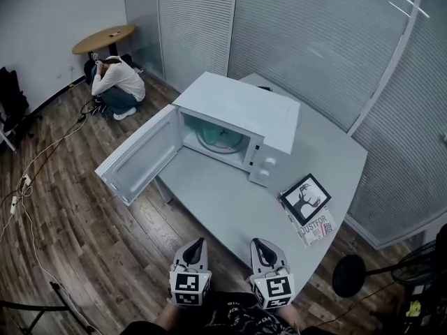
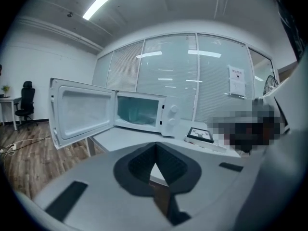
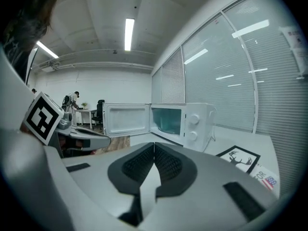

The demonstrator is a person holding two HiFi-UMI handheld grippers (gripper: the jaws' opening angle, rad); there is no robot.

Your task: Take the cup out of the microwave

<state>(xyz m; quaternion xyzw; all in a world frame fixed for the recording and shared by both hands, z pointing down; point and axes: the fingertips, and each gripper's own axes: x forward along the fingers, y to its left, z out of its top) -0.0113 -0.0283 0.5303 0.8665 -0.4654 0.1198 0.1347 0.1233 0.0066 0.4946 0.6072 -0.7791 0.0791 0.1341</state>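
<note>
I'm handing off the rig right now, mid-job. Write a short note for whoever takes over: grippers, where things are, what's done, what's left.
Grippers: the left gripper is shut and empty. The right gripper is beside it, also shut and empty. Both are at the table's near edge, short of the microwave.
Things: the microwave stands on the table, its door swung wide open. Only the turntable shows in the cavity; no cup can be made out from here.
Done: door open.
To do: look closer for the cup, open a gripper, grip the cup and bring it out.
</note>
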